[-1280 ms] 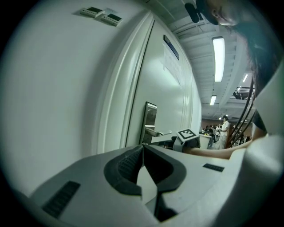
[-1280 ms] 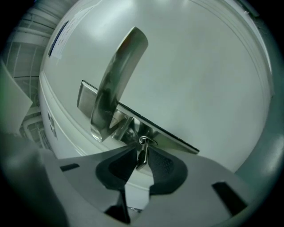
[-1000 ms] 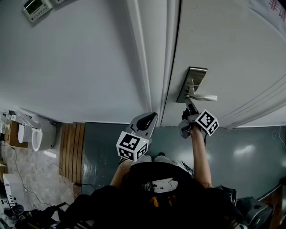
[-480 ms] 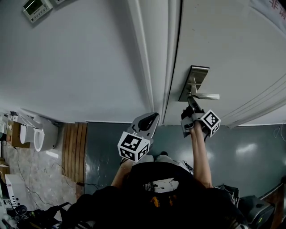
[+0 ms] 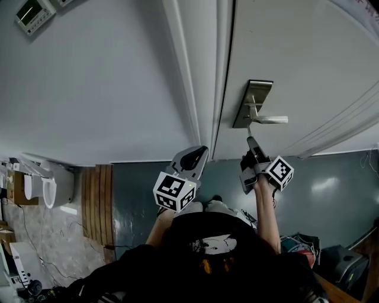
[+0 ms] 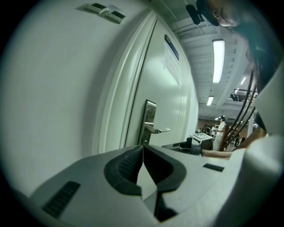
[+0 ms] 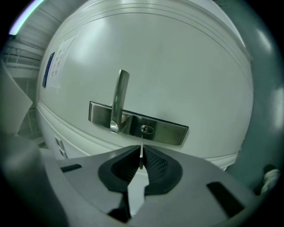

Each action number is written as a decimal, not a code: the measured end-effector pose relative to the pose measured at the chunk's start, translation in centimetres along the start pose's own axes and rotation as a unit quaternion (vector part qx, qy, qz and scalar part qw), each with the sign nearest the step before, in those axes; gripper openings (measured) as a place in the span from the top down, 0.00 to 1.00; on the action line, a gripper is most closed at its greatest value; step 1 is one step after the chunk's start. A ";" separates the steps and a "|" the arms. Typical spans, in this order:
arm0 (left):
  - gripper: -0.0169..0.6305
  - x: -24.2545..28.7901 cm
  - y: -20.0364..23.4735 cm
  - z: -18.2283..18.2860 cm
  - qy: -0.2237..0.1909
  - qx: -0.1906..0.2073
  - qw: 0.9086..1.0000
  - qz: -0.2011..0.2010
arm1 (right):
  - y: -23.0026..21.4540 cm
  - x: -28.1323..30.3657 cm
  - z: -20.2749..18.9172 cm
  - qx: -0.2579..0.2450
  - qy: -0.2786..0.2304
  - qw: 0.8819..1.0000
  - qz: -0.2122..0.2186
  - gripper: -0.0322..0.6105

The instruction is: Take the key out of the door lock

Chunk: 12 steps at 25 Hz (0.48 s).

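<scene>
The steel lock plate (image 5: 251, 103) with its lever handle (image 5: 269, 119) is on the white door (image 5: 308, 53). My right gripper (image 5: 250, 142) hovers just below the plate, a short way off the door. In the right gripper view the right gripper (image 7: 140, 155) is shut on a thin silver key (image 7: 141, 146). The blade points up at the keyhole (image 7: 146, 129), its tip right by the hole; I cannot tell whether it is fully clear. My left gripper (image 5: 198, 152) hangs by the door frame, jaws shut and empty (image 6: 143, 148).
The door frame (image 5: 204, 77) runs between door and grey wall. A wall control panel (image 5: 29, 13) is at top left. A wooden floor strip (image 5: 98, 201) and white fixtures (image 5: 53, 186) lie left. Bags (image 5: 296, 245) sit on the floor at right.
The right gripper has drawn back from the lock plate, and the key blade now shows between its tips and the plate. The left gripper has barely moved.
</scene>
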State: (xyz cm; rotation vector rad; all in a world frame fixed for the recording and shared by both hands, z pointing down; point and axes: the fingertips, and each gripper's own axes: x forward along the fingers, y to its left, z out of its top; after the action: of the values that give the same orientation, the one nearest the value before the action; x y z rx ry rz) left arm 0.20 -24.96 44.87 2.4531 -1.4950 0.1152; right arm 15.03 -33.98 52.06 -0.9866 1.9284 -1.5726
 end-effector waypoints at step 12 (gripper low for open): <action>0.95 -1.6 0.3 -0.5 0.010 0.006 0.999 -0.048 | 2.2 -2.2 -3.9 -0.031 -0.001 0.999 -0.005 0.92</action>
State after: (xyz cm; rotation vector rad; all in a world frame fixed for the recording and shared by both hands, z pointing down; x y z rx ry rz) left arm -0.81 -23.58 45.06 2.5200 -1.3694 0.1293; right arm 13.05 -29.67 50.69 -1.0250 1.9845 -1.5237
